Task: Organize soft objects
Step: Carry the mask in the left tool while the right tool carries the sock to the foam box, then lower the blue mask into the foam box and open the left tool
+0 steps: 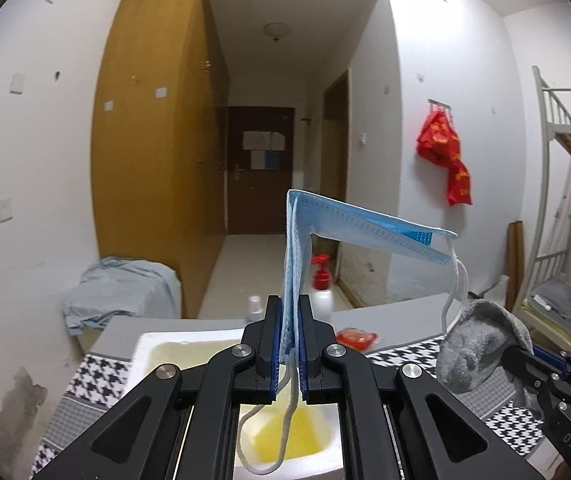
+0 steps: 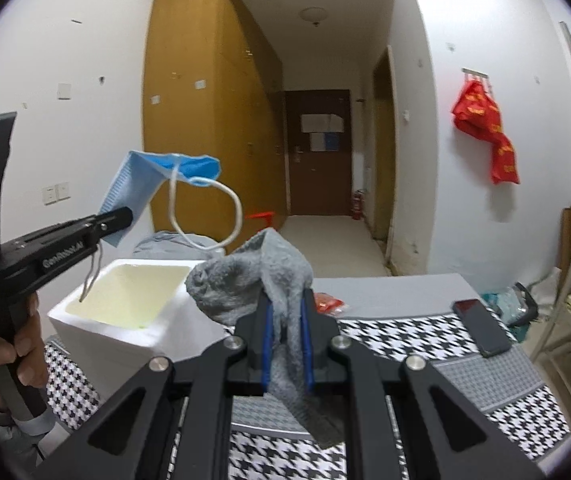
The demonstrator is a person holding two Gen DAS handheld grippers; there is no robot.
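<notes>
The left gripper (image 1: 288, 312) is clamped on a blue face mask (image 1: 349, 224) above a white foam box (image 2: 125, 300), while the right gripper (image 2: 285, 312) pinches a grey sock (image 2: 253, 280).

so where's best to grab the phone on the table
The phone lies flat on the houndstooth cloth, aslant, with bare cloth around it. Come from above and pinch across its narrow width, on the long edges; probably mid-length so it stays balanced. Both grippers are full now.

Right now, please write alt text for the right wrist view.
The right gripper is shut on a grey sock above a houndstooth cloth. At left, the left gripper holds a blue mask over a white box.
</notes>
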